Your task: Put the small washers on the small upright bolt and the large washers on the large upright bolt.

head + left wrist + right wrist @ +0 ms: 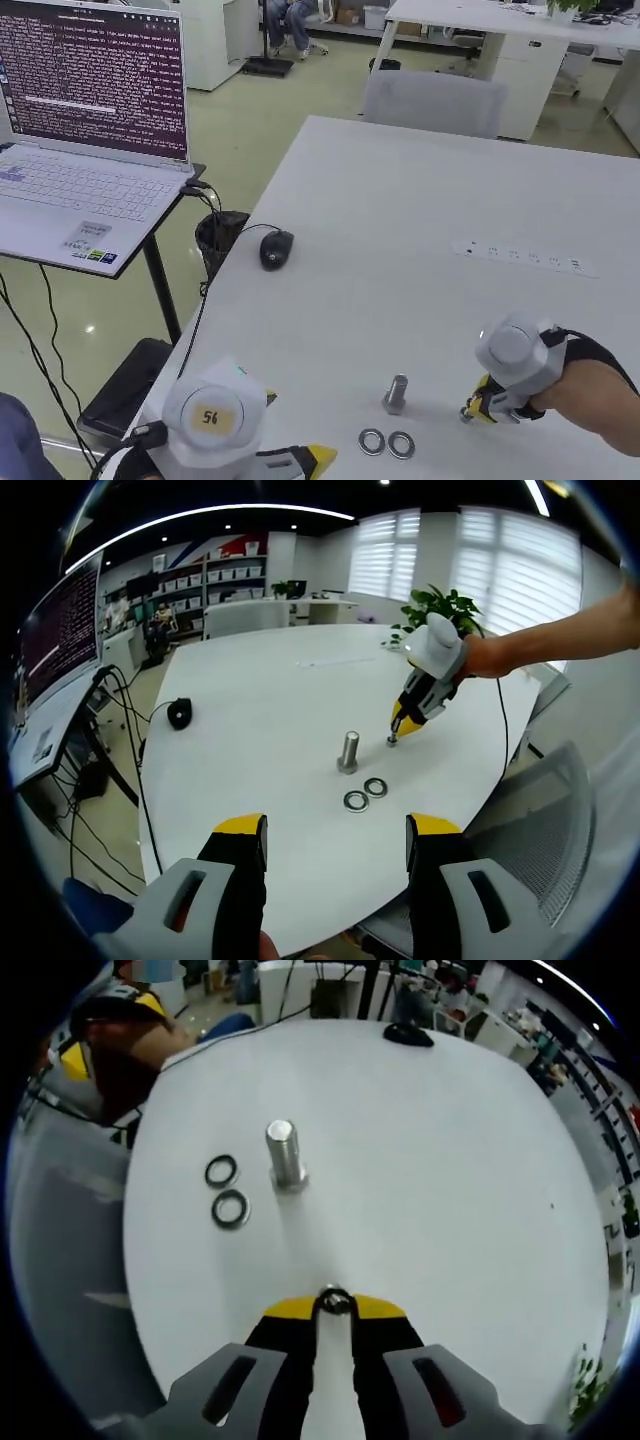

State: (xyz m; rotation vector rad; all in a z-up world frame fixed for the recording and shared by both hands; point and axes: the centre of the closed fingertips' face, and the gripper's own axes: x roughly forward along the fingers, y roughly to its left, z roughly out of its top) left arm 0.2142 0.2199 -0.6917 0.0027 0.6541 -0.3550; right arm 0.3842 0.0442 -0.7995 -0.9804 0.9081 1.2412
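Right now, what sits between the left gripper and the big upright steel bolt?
Two flat silver ring washers on the white tabletop, seen in the left gripper view.

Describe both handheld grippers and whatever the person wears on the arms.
Both grippers have light grey bodies and black fingers with yellow tips. The left gripper carries a round cap with a yellow sticker marked 56 and a black cable. The right gripper has a rounded grey top; a black glove or strap covers that hand. The forearm is unsleeved.

The left claw (337, 830) was wide apart. Two washers (349, 802) lay just ahead, the bolt (347, 752) past them.
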